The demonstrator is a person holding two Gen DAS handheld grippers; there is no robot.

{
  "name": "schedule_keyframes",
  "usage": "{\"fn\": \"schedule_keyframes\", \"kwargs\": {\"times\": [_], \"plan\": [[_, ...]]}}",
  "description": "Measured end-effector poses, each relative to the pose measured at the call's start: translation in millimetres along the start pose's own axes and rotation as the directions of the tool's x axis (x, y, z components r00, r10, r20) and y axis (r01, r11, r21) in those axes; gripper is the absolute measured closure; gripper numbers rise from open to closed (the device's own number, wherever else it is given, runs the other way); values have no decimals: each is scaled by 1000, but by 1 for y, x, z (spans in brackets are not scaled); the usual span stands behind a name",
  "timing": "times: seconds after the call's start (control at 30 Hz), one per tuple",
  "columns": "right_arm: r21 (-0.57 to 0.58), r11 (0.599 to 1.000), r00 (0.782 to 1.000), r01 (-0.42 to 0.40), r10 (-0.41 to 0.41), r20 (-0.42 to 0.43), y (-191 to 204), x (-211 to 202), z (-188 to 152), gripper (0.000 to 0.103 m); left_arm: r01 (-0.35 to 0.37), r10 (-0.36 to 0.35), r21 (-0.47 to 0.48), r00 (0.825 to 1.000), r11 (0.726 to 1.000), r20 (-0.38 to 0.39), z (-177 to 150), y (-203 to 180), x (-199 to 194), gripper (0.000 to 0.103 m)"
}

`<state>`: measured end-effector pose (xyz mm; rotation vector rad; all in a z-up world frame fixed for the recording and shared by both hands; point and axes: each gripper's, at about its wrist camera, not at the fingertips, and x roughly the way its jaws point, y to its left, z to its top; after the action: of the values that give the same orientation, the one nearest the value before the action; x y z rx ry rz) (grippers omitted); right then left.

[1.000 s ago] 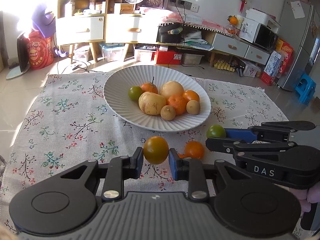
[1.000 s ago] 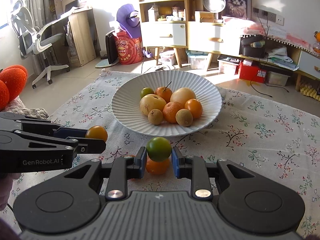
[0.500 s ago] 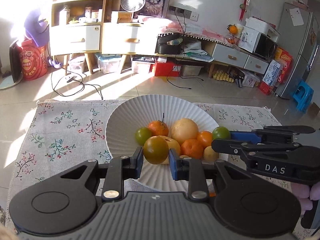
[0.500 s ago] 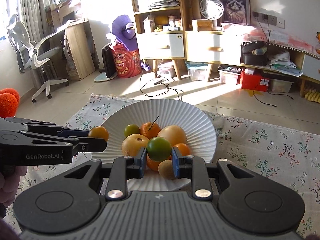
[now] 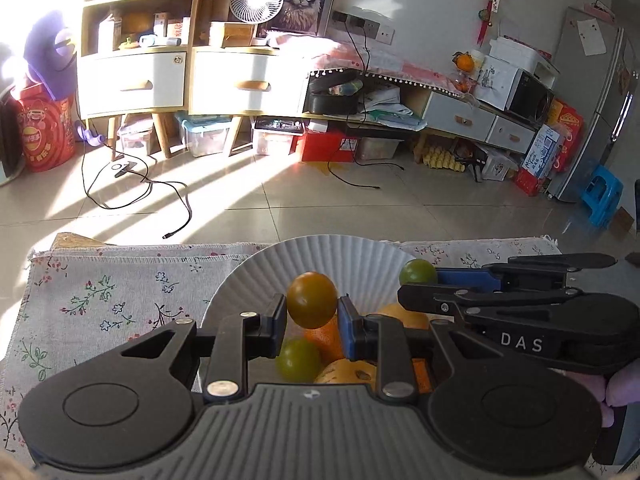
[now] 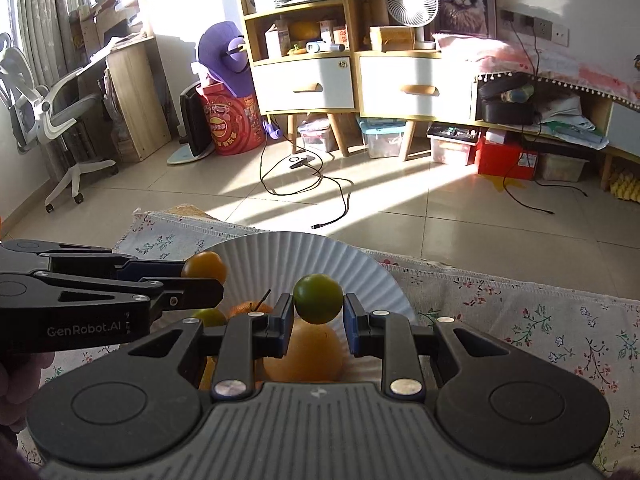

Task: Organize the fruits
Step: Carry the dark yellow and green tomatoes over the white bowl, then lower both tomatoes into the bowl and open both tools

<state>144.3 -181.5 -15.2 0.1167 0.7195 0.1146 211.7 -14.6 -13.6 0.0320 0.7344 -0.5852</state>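
- While both tools hover over the plate [image 5: 256,268], the left gripper [image 5: 312,312] holds an orange-yellow fruit [image 5: 312,300], though a sliver of gap shows beside each pad, so the grip looks loose and may be letting go.
- Over on the other side, the right gripper [image 6: 318,314] carries a green fruit [image 6: 318,298]; its right pad stands just clear of the skin, so this one too seems barely pinched.
- Each fruit hangs above the white ribbed plate, over the pile already there: a large pale orange fruit [image 6: 306,354], a stemmed orange [image 6: 248,309] and a small green one [image 5: 299,360]. Holding them over the dish makes sense for dropping them onto the heap, and I judge this to be the release step.
- Both tools sit side by side, near each other but apart, which lets the two fruits land in different spots.
- Under the plate lies a floral cloth [image 5: 112,296] on a low surface.
- Beyond it are sunlit floor tiles, loose cables, a shelf unit with white drawers [image 6: 304,84], a small fan [image 6: 412,0] and a cat picture.
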Motion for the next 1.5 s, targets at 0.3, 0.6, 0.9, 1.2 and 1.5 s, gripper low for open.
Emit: {"fn": "schedule_keyframes", "kwargs": {"times": [0.3,0.6,0.9,1.2,1.5], "plan": [[45,999,1000,-10,11,-29,-3,17,11,79,-2,1,-24,999,1000,-42,-1,8,10,75],[53,998,997,-19,23,-70,1,30,13,79,-4,1,-44,998,999,-56,-1,13,13,75],[75,996,995,-40,47,-93,3,39,17,79,-2,0,-34,998,999,-56,-1,13,16,75],[94,995,994,-32,41,-102,4,40,18,77,10,-12,-42,998,999,-54,-1,15,16,72],[114,993,996,-18,29,-90,0,30,19,70,4,-6,-48,999,999,-33,-3,14,8,54]]}}
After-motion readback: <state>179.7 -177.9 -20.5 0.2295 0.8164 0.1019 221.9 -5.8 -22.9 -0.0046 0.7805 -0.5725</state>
